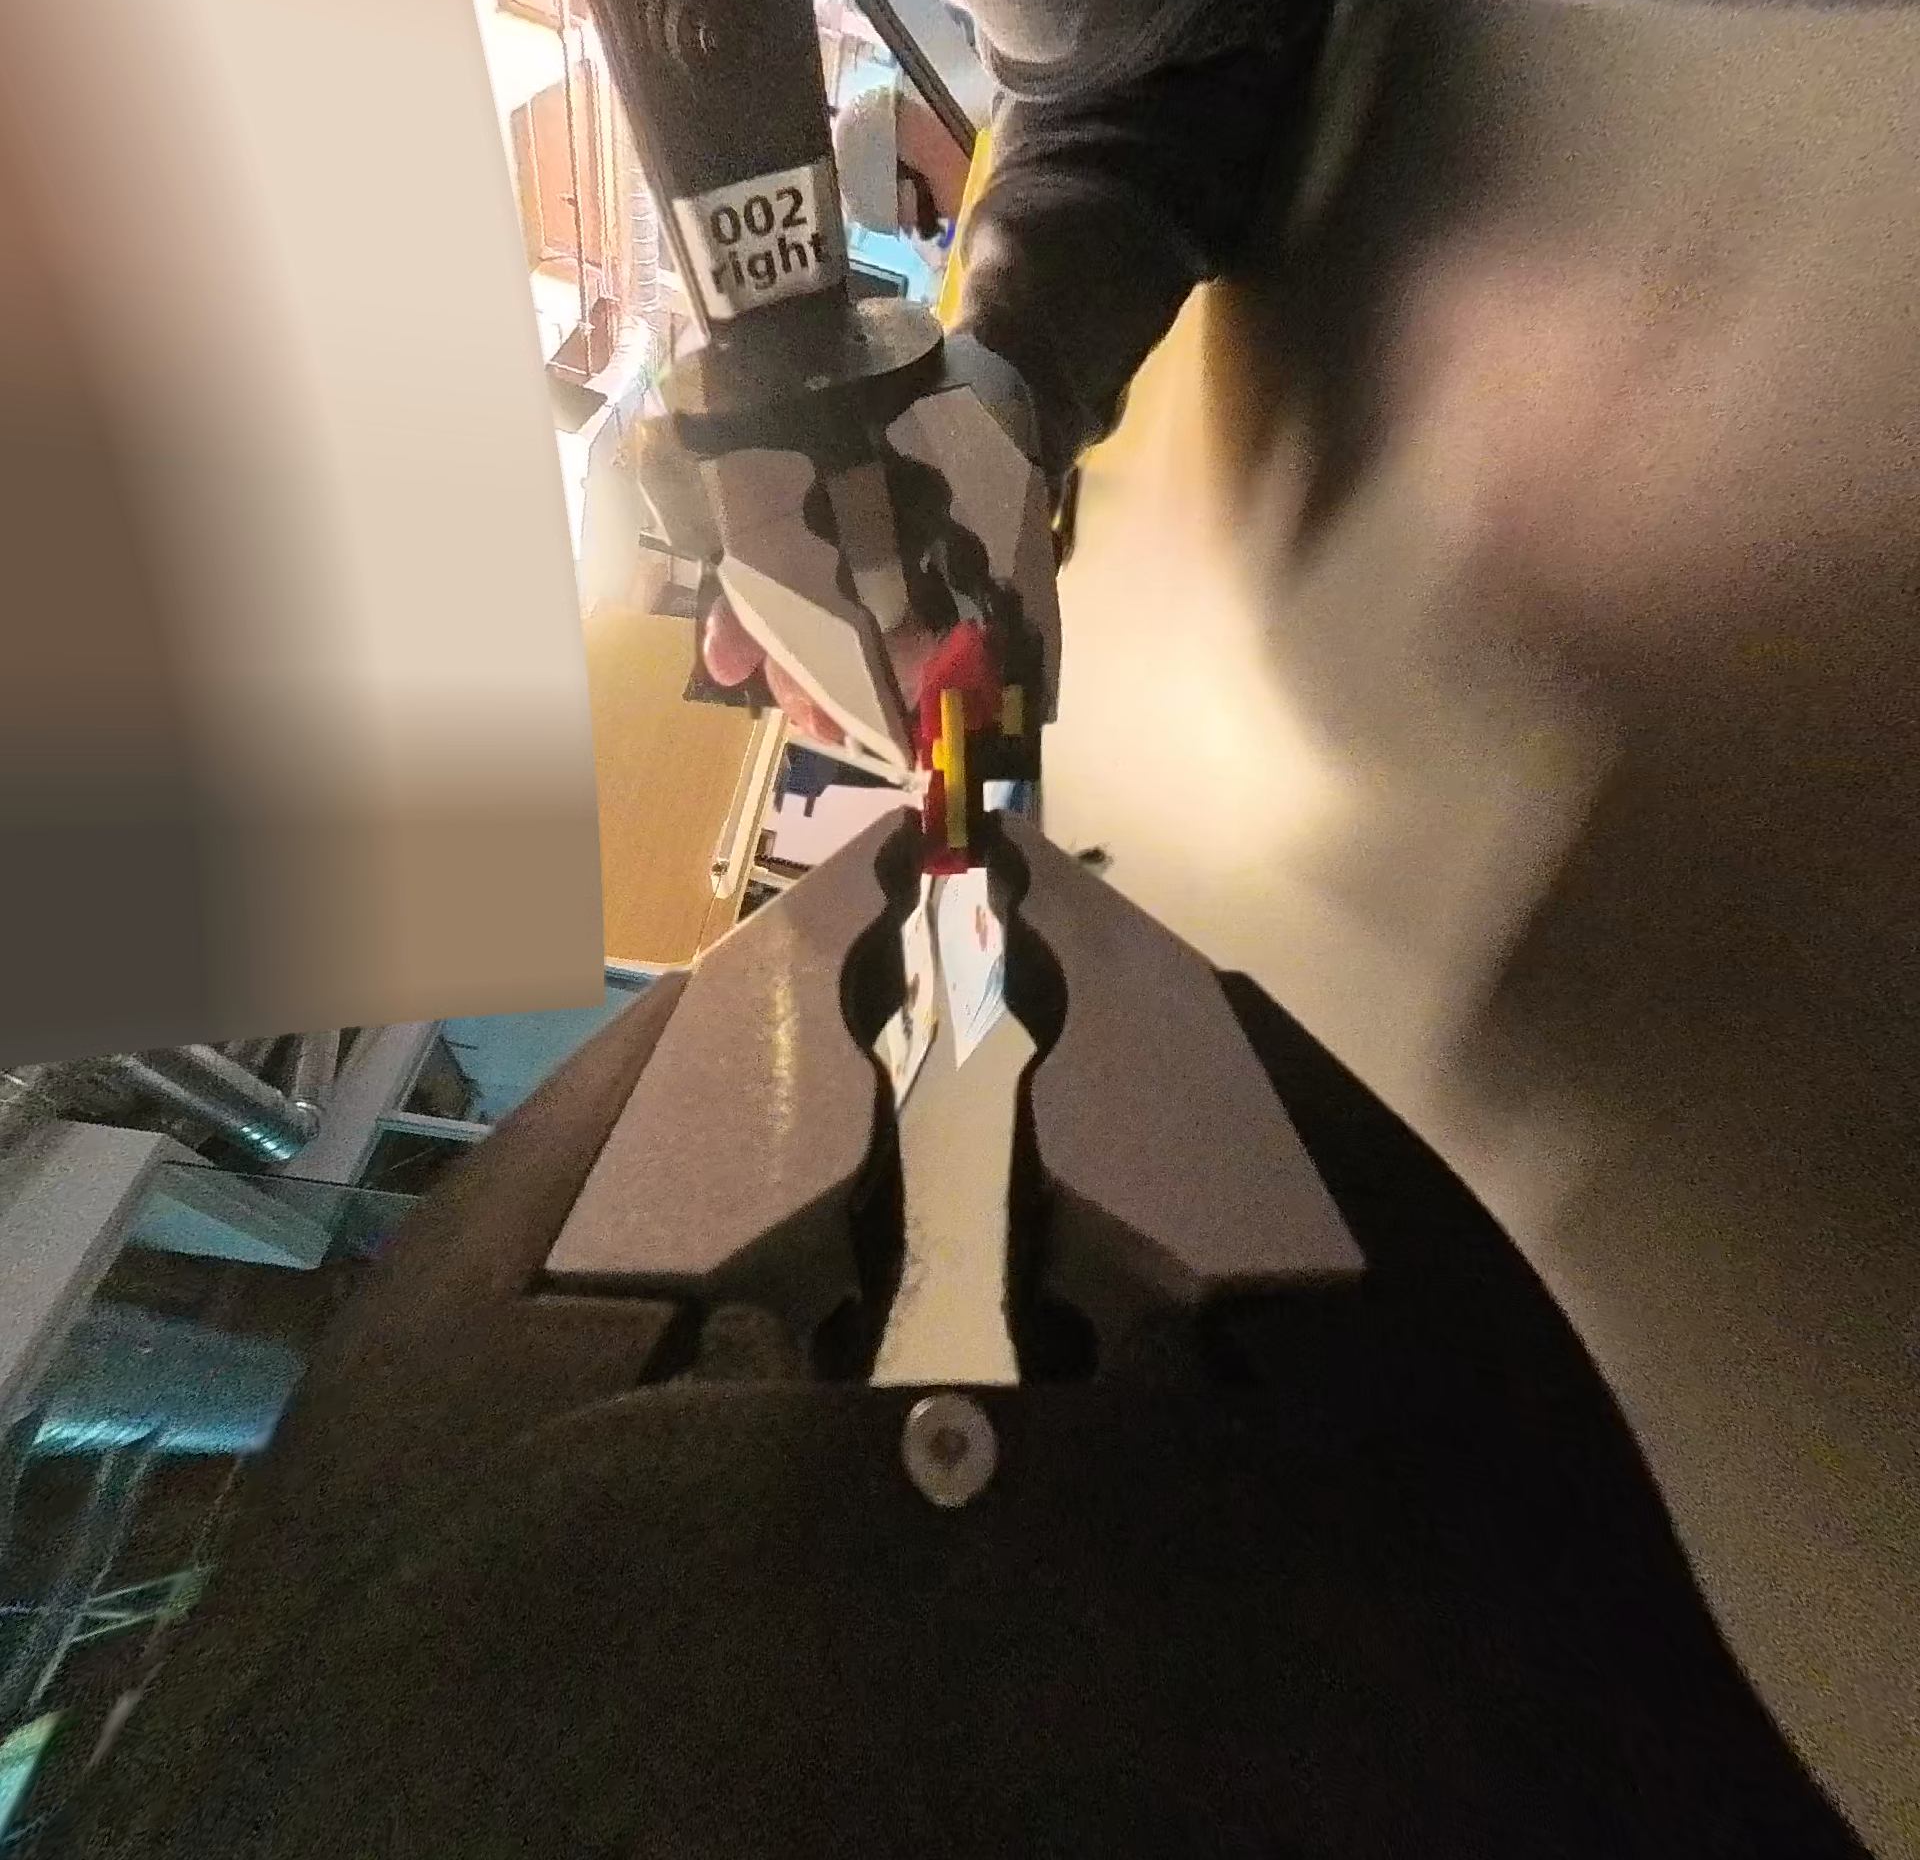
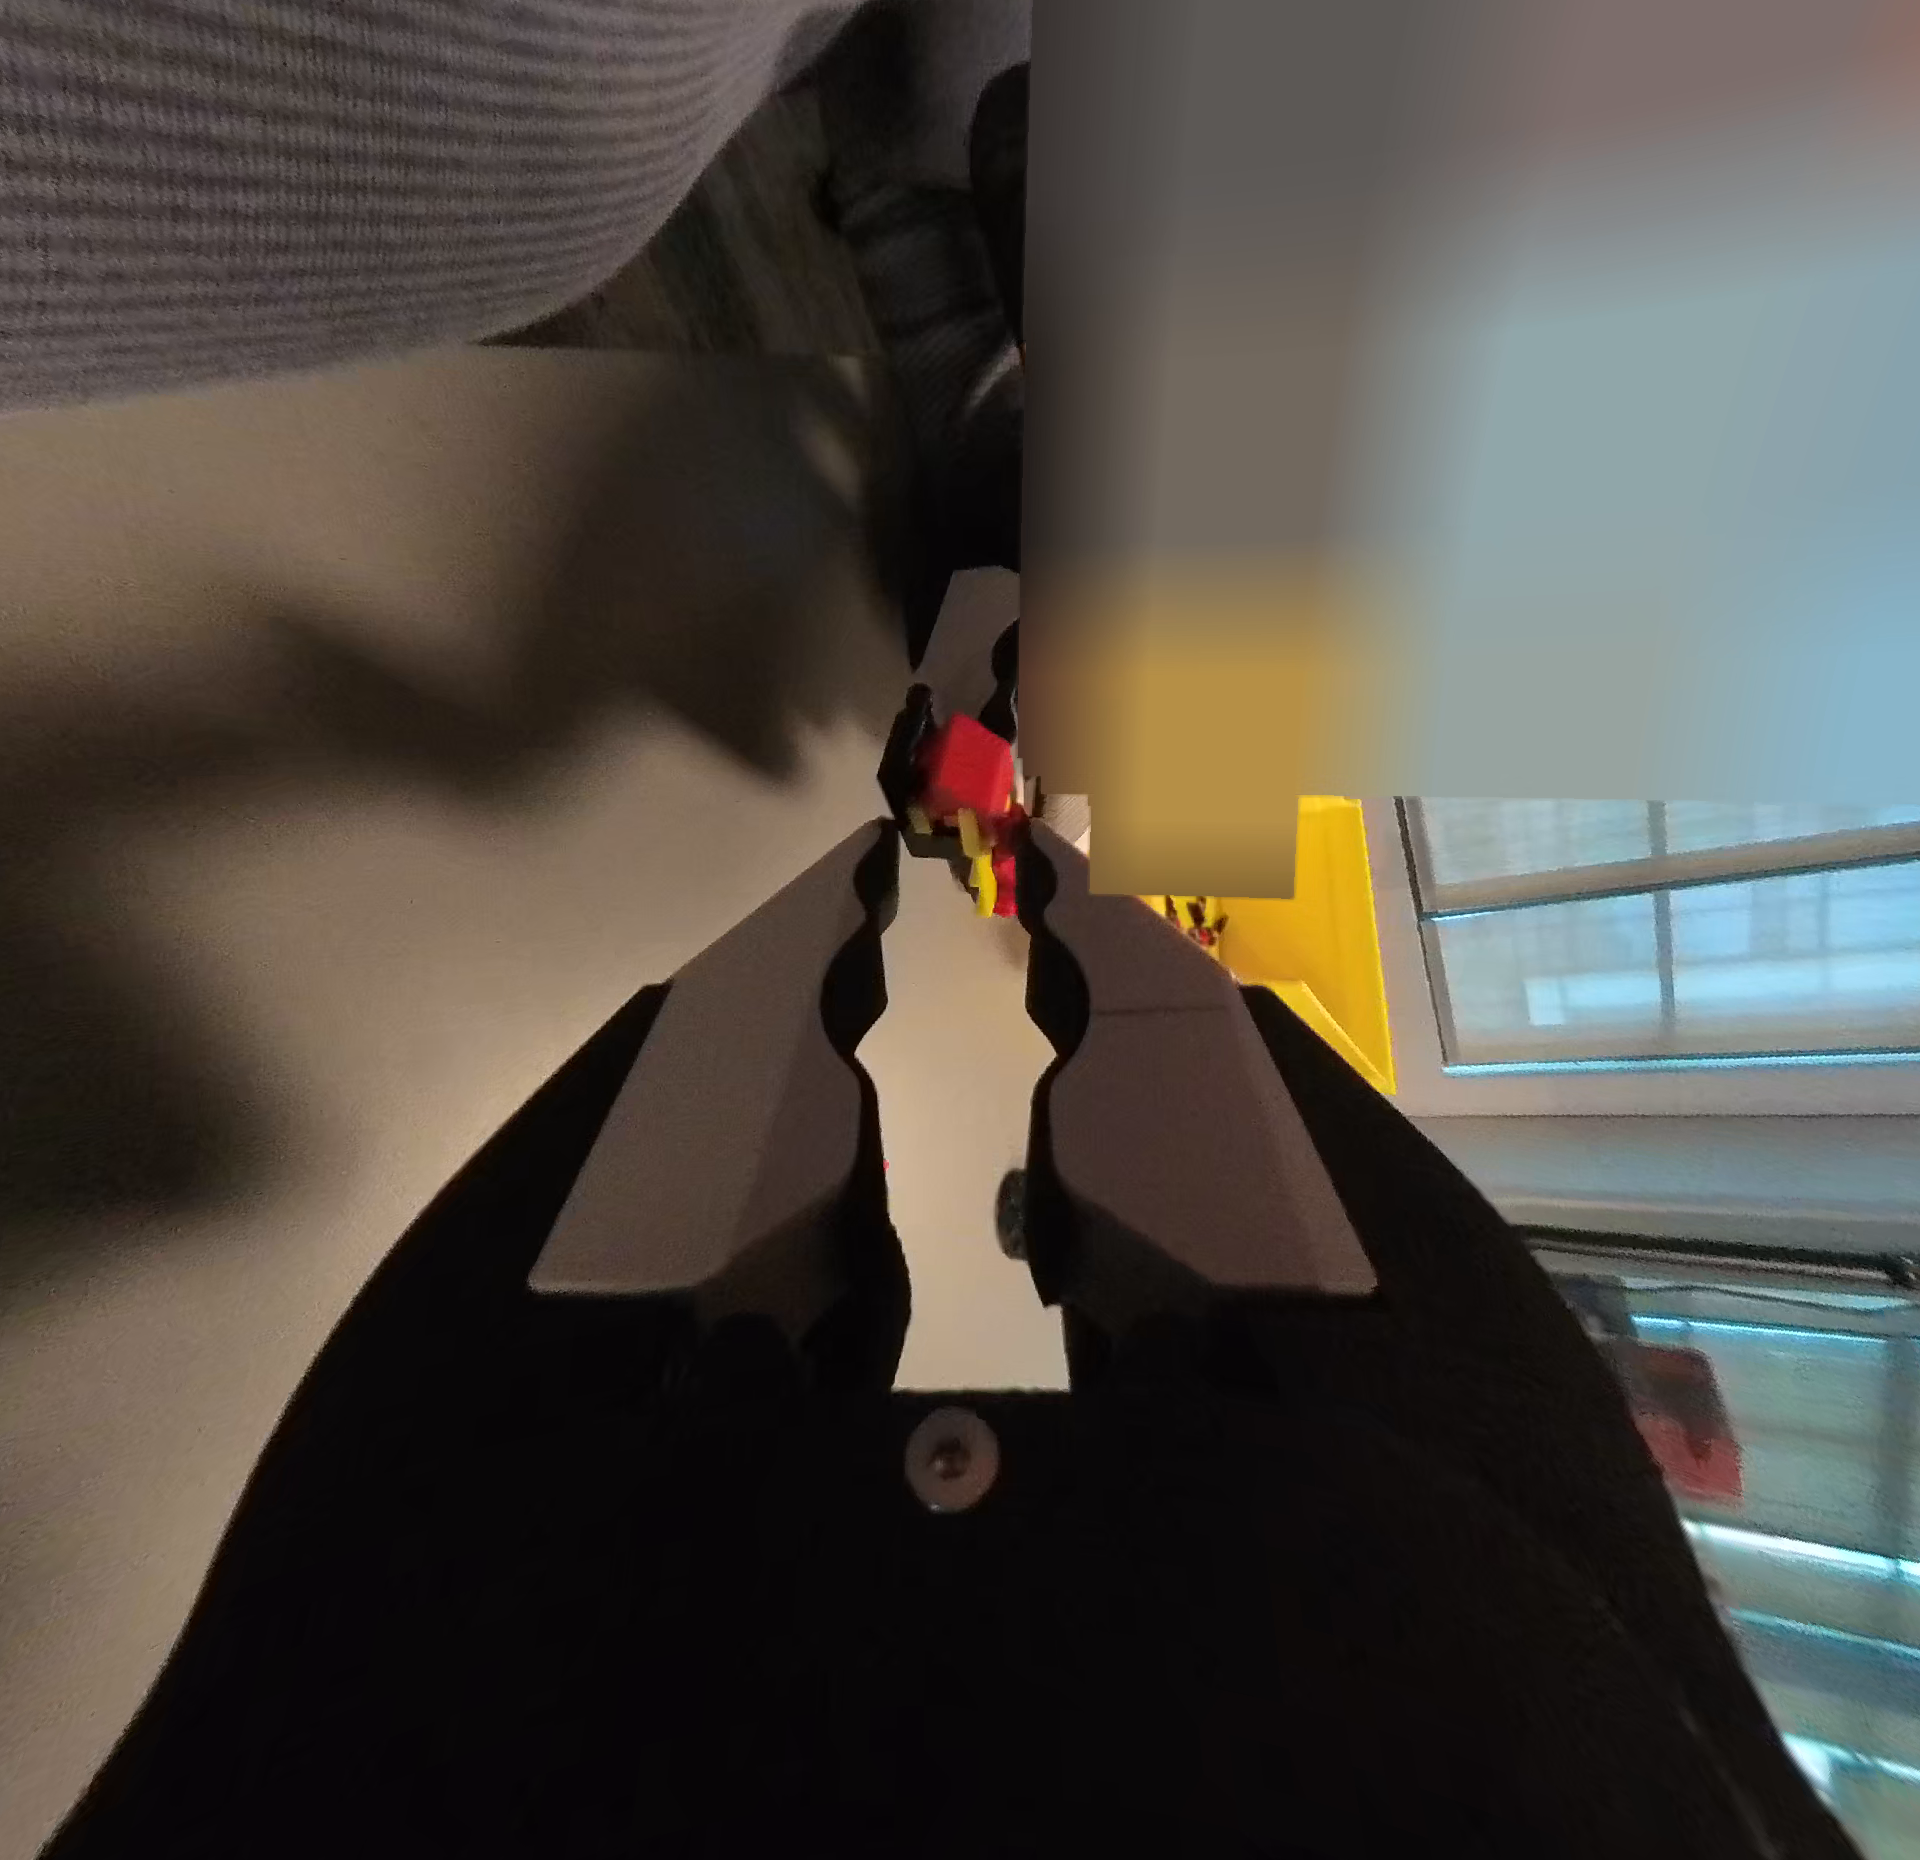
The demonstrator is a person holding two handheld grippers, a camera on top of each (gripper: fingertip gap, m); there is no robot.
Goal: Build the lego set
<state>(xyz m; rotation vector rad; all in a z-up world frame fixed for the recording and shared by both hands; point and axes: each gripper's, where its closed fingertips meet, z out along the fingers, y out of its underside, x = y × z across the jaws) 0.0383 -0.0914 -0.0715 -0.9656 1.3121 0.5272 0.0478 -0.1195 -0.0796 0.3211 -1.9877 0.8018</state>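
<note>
1. Holding two grippers nose to nose above a pale tabletop (image 1: 1455, 667), I count one small lego build (image 1: 956, 782) caught between them, up off the surface.
2. Left gripper (image 1: 954, 842): in its own wrist view the two grey fingers converge to a narrow gap at the tips, and the lower red-and-yellow end of the build sits pinched there. Jaws nearly closed, gripping the build.
3. Right gripper (image 2: 954, 844): in its own view the tips are close together with the build's black, yellow and red parts lodged between them. Narrow jaws, clamped on the same build. From the left wrist view I see this gripper (image 1: 971, 730) coming in from above, its fingers closed on the upper end of the build.
4. Colours I can count on the build: three, namely red, yellow and black. One red block (image 2: 971, 766) stands out at the far end in the right wrist view. The individual brick count I cannot tell; they are too small and packed.
5. One white label (image 1: 764, 241) is wrapped on the right gripper's dark handle.
6. One hand (image 1: 769, 667) shows behind that gripper; one dark sleeve (image 1: 1091, 200) runs off above it.
7. Two printed paper sheets (image 1: 966, 979) lie on the table, seen through the gap of my left fingers.
8. One yellow bin (image 2: 1330, 927) sits off to the right in the right wrist view; its contents are unclear.
</note>
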